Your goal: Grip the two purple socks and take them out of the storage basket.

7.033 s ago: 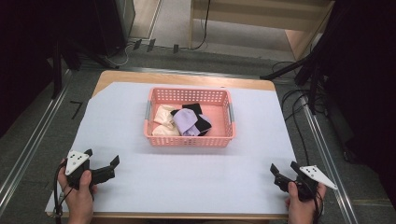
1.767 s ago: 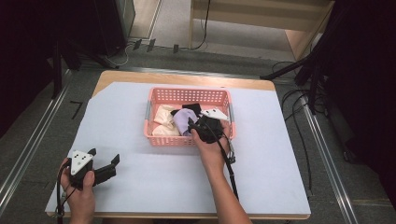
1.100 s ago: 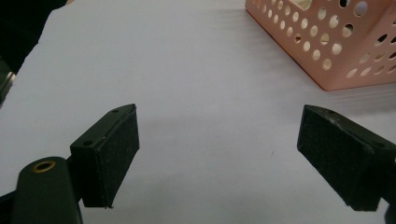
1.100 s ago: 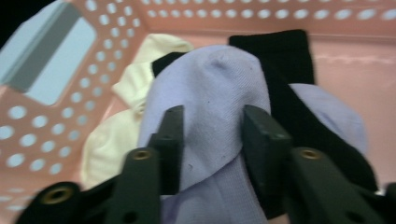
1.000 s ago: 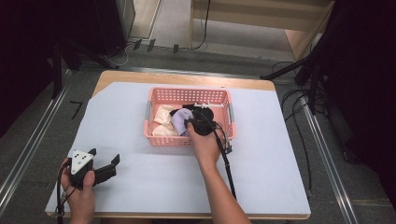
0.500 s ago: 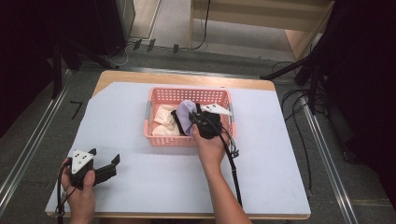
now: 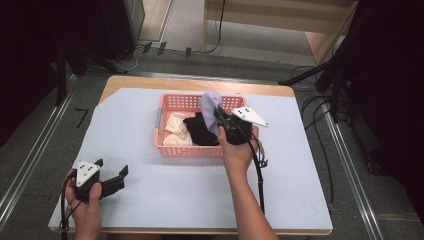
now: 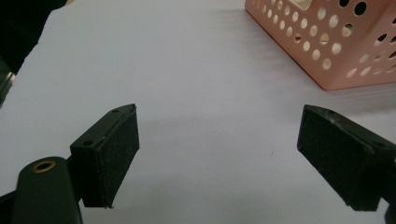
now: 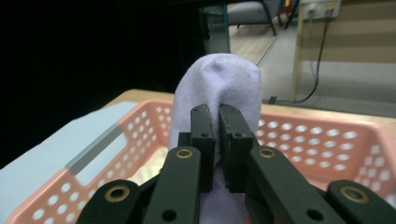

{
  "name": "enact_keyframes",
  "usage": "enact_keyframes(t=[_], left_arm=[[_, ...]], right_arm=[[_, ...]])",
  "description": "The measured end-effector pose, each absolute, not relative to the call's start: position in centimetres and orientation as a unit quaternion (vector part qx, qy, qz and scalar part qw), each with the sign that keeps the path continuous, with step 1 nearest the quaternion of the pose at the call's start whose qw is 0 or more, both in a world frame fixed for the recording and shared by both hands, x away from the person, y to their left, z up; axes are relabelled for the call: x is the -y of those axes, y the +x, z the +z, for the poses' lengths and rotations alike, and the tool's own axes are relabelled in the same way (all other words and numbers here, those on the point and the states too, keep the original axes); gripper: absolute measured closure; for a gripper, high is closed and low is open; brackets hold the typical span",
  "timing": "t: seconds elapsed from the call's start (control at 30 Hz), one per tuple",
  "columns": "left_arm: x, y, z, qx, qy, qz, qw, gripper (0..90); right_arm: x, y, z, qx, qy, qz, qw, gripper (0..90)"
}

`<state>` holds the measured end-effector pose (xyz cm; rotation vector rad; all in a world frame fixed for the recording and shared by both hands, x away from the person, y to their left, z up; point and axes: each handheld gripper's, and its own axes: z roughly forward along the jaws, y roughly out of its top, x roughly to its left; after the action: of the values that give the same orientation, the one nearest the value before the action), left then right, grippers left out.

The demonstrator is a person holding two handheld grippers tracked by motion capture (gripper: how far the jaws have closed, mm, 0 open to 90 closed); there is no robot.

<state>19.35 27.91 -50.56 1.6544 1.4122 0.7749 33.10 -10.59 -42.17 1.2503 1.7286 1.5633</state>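
Note:
A pink perforated basket [image 7: 172,143] stands at the middle back of the table and holds cream cloth [image 7: 175,129] and black cloth [image 7: 200,131]. My right gripper [image 7: 218,111] is shut on a lavender sock [image 7: 209,103] and holds it lifted above the basket. In the right gripper view the lavender sock [image 9: 215,81] is pinched between the closed jaws of my right gripper [image 9: 218,116] and drapes over them, with the basket [image 9: 327,135] behind. My left gripper [image 7: 111,168] rests open at the front left, and in its own view the left gripper [image 8: 219,128] has nothing between its pads.
A white sheet [image 7: 150,190] covers the wooden table [image 7: 150,80]. The basket corner [image 8: 327,56] shows at the upper right of the left gripper view. Cables [image 7: 310,107] and dark stands lie on the floor around the table.
My right gripper came from the front right corner to the basket, closed on the lavender sock and has lifted it up. The left gripper stayed put.

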Motion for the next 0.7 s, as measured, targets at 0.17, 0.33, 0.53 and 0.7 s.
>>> enact_keyframes(t=[0.17,0.33,0.53,0.7], left_arm=[[-27.9,19.3,-50.6,-0.559,0.656,0.307,0.404,13.6],[-27.9,19.3,-50.6,-0.558,0.655,0.309,0.404,13.6],[-27.9,19.3,-50.5,-0.557,0.656,0.311,0.403,13.7],[-27.9,19.2,-50.6,-0.556,0.656,0.312,0.403,13.7]], right_arm=[[13.5,32.9,-41.5,-0.607,0.469,0.579,0.276,85.6],[17.4,32.5,-41.4,-0.577,0.500,0.579,0.287,85.6],[21.8,31.9,-42.6,-0.564,0.529,0.553,0.310,85.4],[24.5,31.4,-44.9,-0.565,0.561,0.517,0.314,85.4]])
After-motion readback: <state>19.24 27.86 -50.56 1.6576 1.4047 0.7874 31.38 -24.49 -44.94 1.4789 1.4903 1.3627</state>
